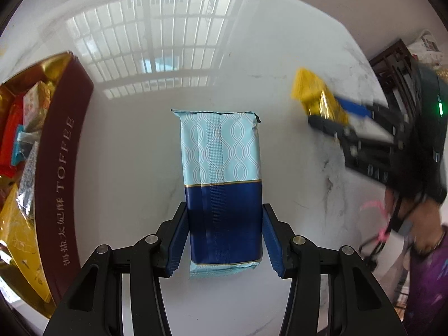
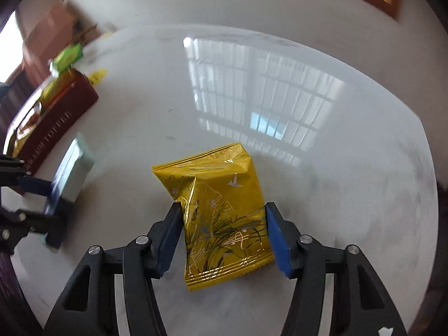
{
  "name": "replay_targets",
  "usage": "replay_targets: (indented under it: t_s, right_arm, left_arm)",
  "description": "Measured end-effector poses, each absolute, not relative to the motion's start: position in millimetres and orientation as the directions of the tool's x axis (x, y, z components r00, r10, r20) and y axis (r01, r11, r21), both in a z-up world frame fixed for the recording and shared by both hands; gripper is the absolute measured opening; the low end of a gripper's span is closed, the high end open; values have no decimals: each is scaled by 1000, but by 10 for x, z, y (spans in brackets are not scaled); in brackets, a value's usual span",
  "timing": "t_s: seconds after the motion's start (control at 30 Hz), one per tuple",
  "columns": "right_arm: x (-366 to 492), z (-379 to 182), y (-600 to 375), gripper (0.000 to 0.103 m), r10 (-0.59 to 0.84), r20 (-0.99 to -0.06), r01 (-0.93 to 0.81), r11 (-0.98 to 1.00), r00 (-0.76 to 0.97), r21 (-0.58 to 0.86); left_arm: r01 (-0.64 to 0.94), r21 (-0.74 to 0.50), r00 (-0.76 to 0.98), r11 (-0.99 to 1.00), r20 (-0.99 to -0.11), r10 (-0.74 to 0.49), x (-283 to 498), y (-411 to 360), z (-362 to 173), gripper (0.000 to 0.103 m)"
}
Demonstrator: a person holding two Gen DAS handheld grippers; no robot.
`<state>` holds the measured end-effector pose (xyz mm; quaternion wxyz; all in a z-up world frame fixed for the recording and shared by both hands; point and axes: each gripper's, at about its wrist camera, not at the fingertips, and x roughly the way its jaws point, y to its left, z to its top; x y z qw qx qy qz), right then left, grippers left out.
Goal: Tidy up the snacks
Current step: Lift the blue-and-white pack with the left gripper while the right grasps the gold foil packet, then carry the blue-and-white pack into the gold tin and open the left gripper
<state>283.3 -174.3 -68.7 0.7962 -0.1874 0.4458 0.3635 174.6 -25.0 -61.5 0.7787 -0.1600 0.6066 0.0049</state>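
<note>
Between the blue pads of my left tool (image 1: 224,240), low in the centre of the left wrist view, sits the long foil-wrapped packet in pale blue and navy (image 1: 221,179); the jaws are closed against its navy end and the pale end points away up the frame. It seems to be lifted clear of the glossy white marble worktop (image 1: 134,151), though with the glare I would not swear to that. At the left edge of the same frame lies the dark red tin lettered TOFFEE (image 1: 60,173), already holding assorted wrapped sweets.

My right tool (image 2: 222,233), in the lower centre of the right wrist view, grips a yellow foil sachet printed with gold leaves and birds (image 2: 218,212), the jaws pinching its lower half so that the wrapper creases on the left side. From here the tin stands in the upper left of the frame, with a green packet (image 2: 67,57) at its far end.

I judge both pick-ups done and the carry to the tin in hand. Next I must bring each piece over the tin's open top, one tool at a time so they do not clash, and release low enough that nothing bounces out.
</note>
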Motion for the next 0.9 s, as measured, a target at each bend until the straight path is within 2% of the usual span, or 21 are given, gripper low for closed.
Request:
replay_targets:
  t_s: [0.13,0.3,0.53,0.7,0.9]
  right_arm:
    - [2557,-681,-2168,55,504,-781,-637,749,369,182]
    - [2185,-747,-2598,55,497,-710,-423,855,499,301]
    - [1996,-711,-2815,55,355,-670,-219,934,652,282]
    - [2007,-717,-2668,55,274,-684,-175,961,676,213]
    - [2058,-737,-2836,55,226,-707,-116,973,670,202]
  left_arm:
    - [-180,-225,308,958,-937,-162,1626,-295,-541,51]
    - [-155,-218,353,963,-923,-153,1398,-358,-397,51]
    - [-155,-208,425,966,-896,-125,1051,-274,-128,51]
    - [-173,-201,473,964,-876,-98,854,-177,36,51]
    - [-200,-163,530,966,-848,-33,578,35,216,51]
